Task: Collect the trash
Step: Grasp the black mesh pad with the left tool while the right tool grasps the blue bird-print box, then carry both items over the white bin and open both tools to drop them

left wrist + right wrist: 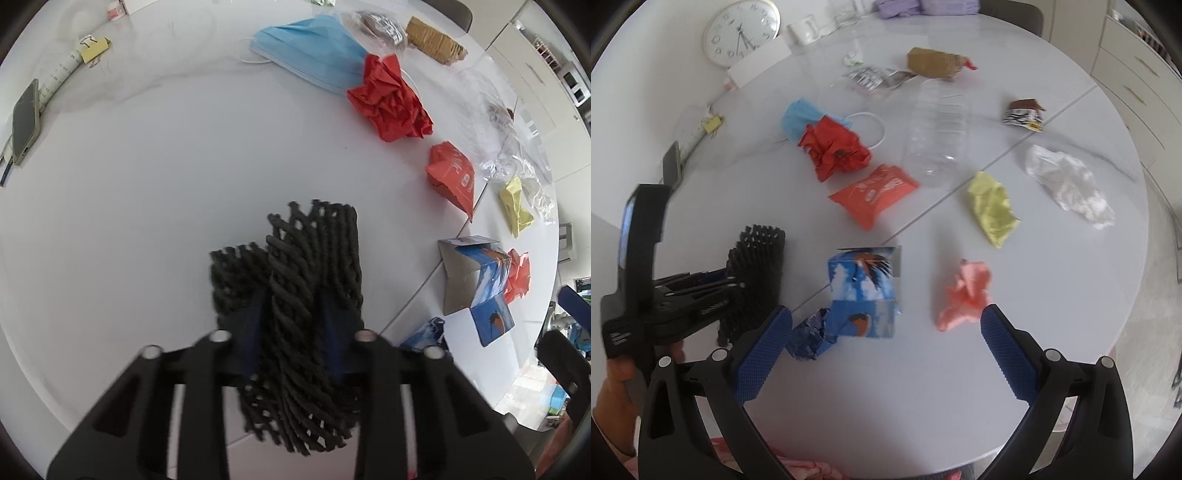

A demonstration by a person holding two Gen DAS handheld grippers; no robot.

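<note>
My left gripper [293,306] is shut on a black foam net sleeve [306,266] and holds it above the white table [147,184]; it shows at the left of the right wrist view [738,284] with the net [757,258]. My right gripper [886,325] is open and empty, low over the near edge, with a blue printed carton [864,291] and a pink crumpled paper [964,295] just ahead of its fingers. Red crumpled paper [834,147], an orange packet [875,194], a clear bottle [938,129] and a yellow wrapper [991,208] lie further out.
A blue face mask [310,51], brown paper [934,61], a white plastic wad [1071,181], a small dark wrapper [1025,114] and a crushed blue foil [809,338] lie on the table. A phone [24,122] and a clock [740,31] sit at the far left.
</note>
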